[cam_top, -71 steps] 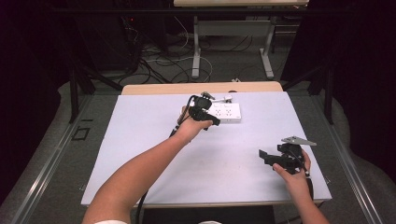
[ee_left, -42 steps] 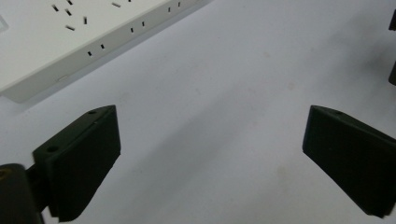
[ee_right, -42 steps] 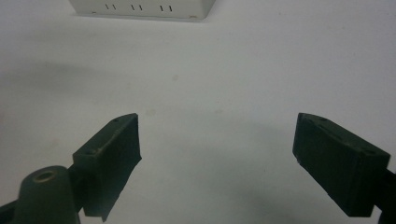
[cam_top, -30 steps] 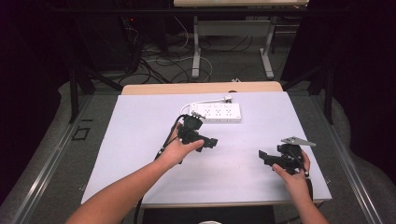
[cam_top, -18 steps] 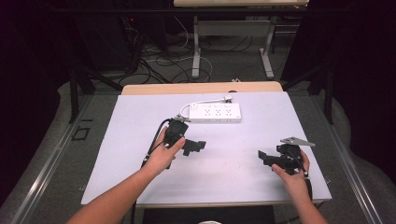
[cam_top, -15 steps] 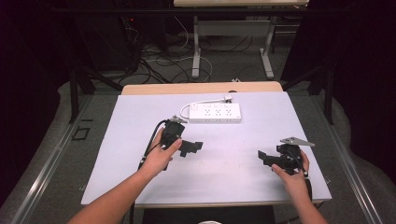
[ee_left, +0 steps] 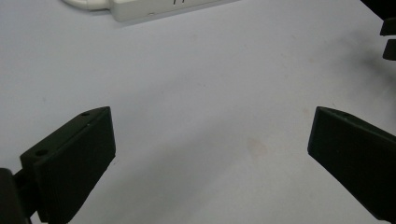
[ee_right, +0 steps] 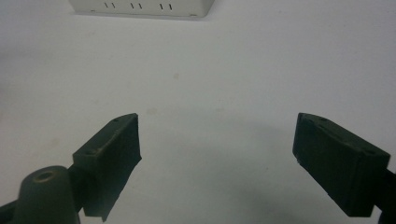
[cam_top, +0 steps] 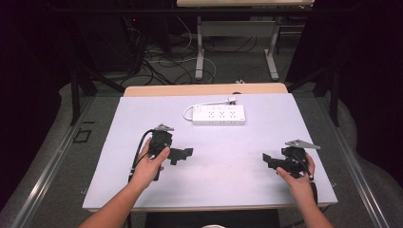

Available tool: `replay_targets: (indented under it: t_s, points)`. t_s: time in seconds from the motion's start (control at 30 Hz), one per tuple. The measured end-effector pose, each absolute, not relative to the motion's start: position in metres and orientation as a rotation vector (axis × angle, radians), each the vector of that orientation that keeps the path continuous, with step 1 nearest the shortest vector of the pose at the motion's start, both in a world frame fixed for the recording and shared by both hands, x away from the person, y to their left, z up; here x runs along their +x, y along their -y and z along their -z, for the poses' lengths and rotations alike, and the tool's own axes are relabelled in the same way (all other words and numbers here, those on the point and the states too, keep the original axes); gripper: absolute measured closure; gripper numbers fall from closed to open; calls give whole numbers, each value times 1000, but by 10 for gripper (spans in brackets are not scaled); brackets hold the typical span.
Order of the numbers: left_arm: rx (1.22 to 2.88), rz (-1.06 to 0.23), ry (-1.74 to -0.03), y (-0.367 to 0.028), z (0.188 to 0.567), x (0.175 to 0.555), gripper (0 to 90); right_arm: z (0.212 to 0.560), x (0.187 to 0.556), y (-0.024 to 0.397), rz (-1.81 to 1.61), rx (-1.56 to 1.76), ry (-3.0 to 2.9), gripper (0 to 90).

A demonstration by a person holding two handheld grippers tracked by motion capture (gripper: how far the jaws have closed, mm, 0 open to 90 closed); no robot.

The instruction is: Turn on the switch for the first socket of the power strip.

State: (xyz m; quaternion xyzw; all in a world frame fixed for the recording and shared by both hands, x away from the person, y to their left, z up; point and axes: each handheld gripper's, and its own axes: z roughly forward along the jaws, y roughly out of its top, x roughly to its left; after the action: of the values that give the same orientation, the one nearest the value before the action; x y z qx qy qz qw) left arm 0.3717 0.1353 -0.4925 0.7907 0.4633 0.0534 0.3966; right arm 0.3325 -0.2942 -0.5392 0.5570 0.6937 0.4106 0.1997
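A white power strip lies flat at the back middle of the white table, its cord looping to its left. My left gripper rests left of centre, well in front of the strip, jaws pointing right. It is open with bare table between its jaws; the strip's edge shows at the top of the left gripper view. My right gripper sits near the front right, jaws pointing left, open and holding nothing. The power strip lies far ahead of it.
A wooden strip borders the table's far edge. Beyond it are desk legs and loose cables on the floor. The other gripper's jaw tips show at the upper right of the left gripper view.
My left gripper has drawn back from the power strip, moving toward the front left of the table, and stands open. The right gripper has stayed in place.
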Motion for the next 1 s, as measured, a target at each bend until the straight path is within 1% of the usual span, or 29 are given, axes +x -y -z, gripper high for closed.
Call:
replay_targets:
  t_s: [0.2,0.47,1.0]
  points:
    - [1986,-139,-1201,-153,498,363,14,539,332,294,-1148,1557,-1939,144]
    - [1950,-183,-1238,-172,509,352,23,538,332,294,-1147,1558,-1936,144]
    - [1888,-232,-1244,-191,517,344,23,539,332,294,-1144,1547,-1940,144]
